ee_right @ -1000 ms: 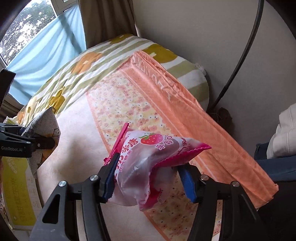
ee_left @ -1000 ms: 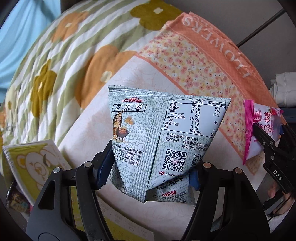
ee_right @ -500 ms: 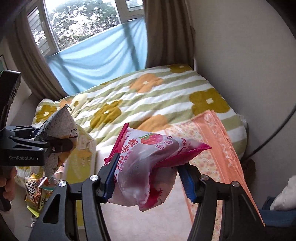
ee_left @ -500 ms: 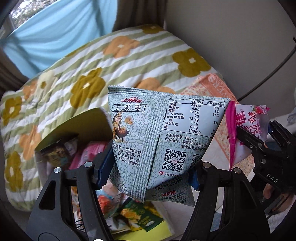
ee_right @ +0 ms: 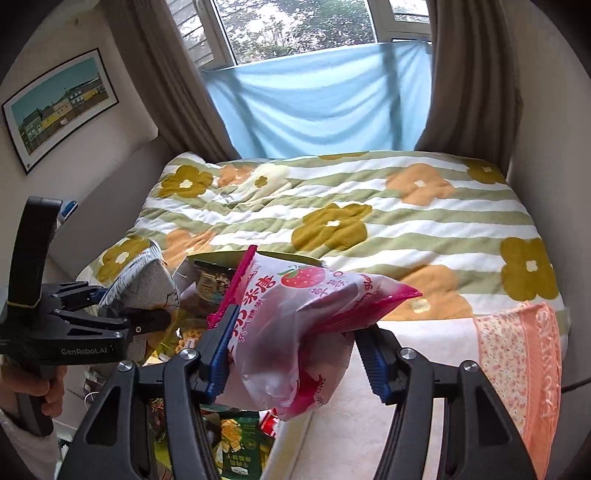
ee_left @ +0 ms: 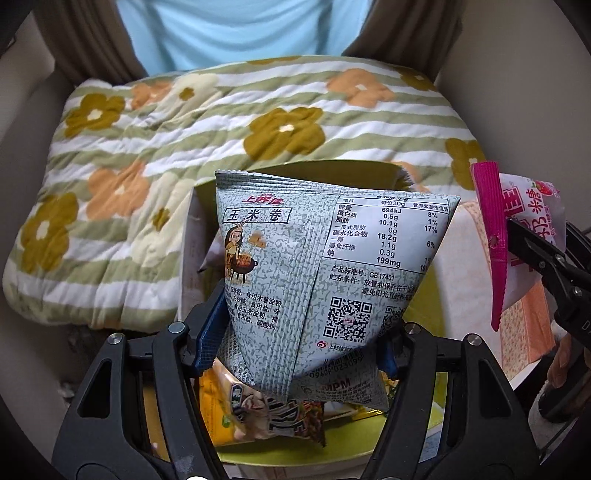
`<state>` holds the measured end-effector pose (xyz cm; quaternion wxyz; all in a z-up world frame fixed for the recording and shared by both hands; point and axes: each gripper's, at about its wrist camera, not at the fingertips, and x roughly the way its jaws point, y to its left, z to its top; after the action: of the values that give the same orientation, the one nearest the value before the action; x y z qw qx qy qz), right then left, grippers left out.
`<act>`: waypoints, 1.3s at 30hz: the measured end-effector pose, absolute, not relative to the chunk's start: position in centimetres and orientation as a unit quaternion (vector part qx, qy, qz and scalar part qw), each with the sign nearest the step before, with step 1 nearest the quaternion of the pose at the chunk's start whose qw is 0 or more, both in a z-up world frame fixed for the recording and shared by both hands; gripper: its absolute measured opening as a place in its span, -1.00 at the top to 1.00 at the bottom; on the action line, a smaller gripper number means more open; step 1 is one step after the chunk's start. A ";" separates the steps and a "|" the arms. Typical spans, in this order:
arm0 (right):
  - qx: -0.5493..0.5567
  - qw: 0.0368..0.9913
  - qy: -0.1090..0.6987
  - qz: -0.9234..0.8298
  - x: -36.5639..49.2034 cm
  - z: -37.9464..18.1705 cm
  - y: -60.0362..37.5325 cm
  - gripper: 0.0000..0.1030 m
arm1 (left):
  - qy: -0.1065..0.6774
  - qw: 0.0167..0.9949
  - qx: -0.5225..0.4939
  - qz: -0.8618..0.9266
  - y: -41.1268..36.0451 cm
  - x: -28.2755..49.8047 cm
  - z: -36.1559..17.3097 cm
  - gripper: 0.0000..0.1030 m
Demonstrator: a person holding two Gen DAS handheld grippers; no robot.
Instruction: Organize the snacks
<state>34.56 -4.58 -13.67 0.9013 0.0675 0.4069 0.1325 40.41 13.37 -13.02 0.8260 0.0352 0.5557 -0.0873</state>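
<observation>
Left wrist view: a flowered quilt covers the bed beneath a blue cloth; the left gripper has its jaws clamped on a grey snack bag, which hides most of the yellow-green box of packets below.

Right wrist view: brown curtains, a window and a framed picture; the right gripper has its jaws clamped on a pink strawberry bag, held above the bed's edge.

Daylight through a white-framed window, trees outside. Pale blue cloth strung across its lower part, brown curtains either side. Bed below under a quilted green-and-white striped cover with olive and orange flowers. Beige wall carries a black-framed townscape print.
</observation>
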 end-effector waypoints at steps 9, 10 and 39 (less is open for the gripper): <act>0.053 0.879 0.443 0.168 37.2 -15.7 -1.3 -0.09 | 0.553 0.830 0.011 -0.069 14.5 40.8 -15.9 -0.99; 0.053 0.878 0.446 0.169 37.4 -15.8 -1.2 -0.09 | 0.549 0.833 0.010 -0.065 14.7 40.6 -15.7 -0.99; 0.068 0.887 0.445 0.099 34.4 -15.0 0.8 -0.89 | 0.486 0.871 0.018 -0.072 19.6 33.4 -11.3 -0.99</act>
<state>34.41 0.75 -15.02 0.8873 0.0678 0.4454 0.0987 33.39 19.60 -11.30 0.8707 0.0184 0.4861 -0.0725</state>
